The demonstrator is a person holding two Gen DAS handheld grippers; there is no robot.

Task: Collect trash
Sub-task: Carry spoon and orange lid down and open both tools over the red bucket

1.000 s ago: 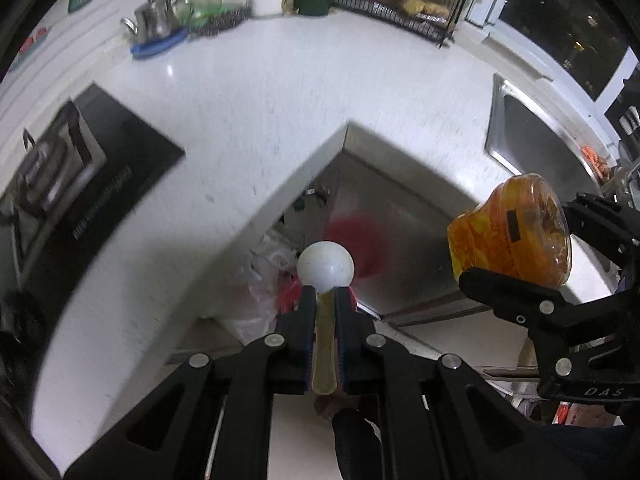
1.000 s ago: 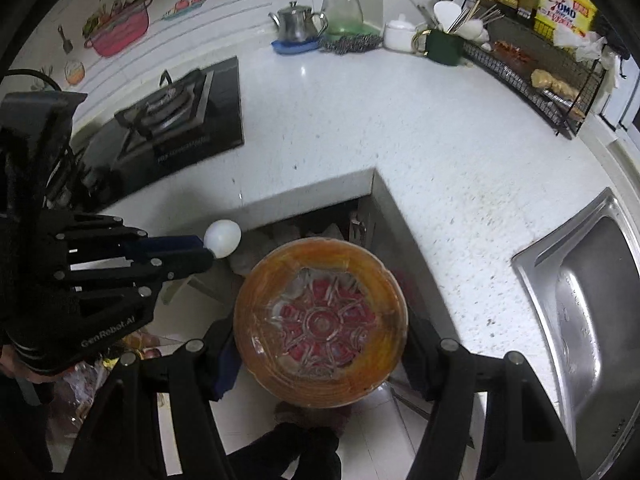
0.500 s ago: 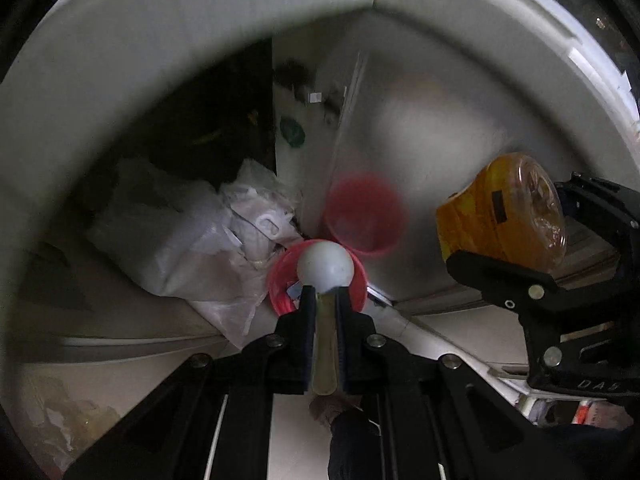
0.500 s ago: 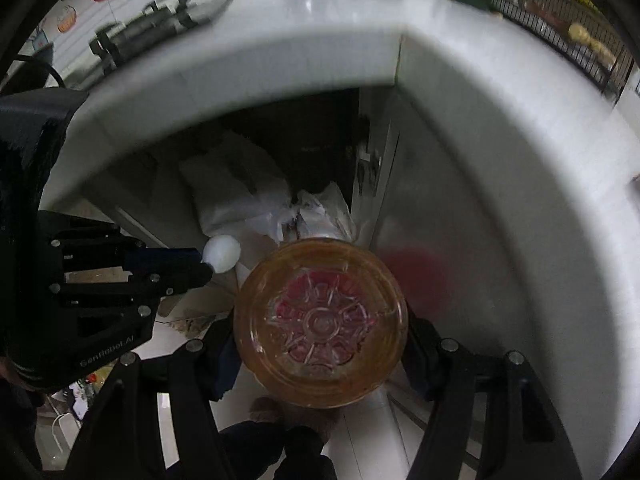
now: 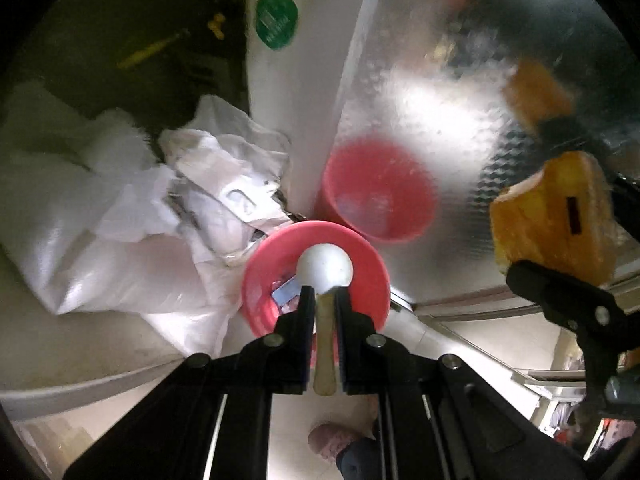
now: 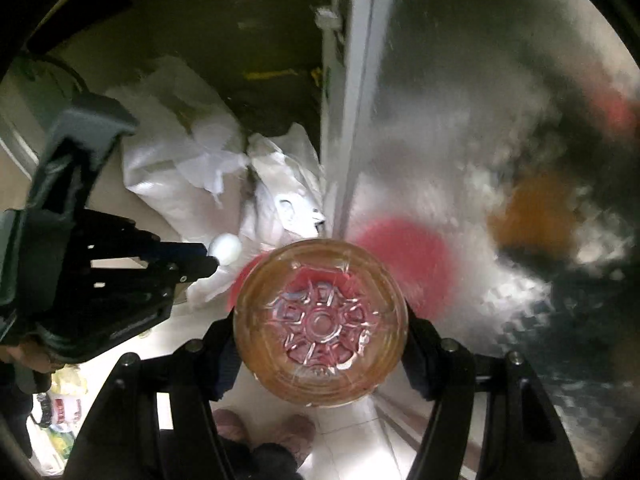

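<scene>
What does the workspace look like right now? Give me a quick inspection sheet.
Surface: pale tiled floor beside a shiny metal cabinet door.
Job's things: red bin on the floor, some scraps inside; white spoon; orange-stained clear plastic container.
Clutter: crumpled white plastic bags left of the bin.
Grippers: left hand-held gripper shut on the spoon's handle, bowl above the bin; right hand-held gripper clamped on the container's sides.
Cables: nothing seen.
Surroundings: dark open cupboard; green round sticker on the door edge; person's slippers below.
</scene>
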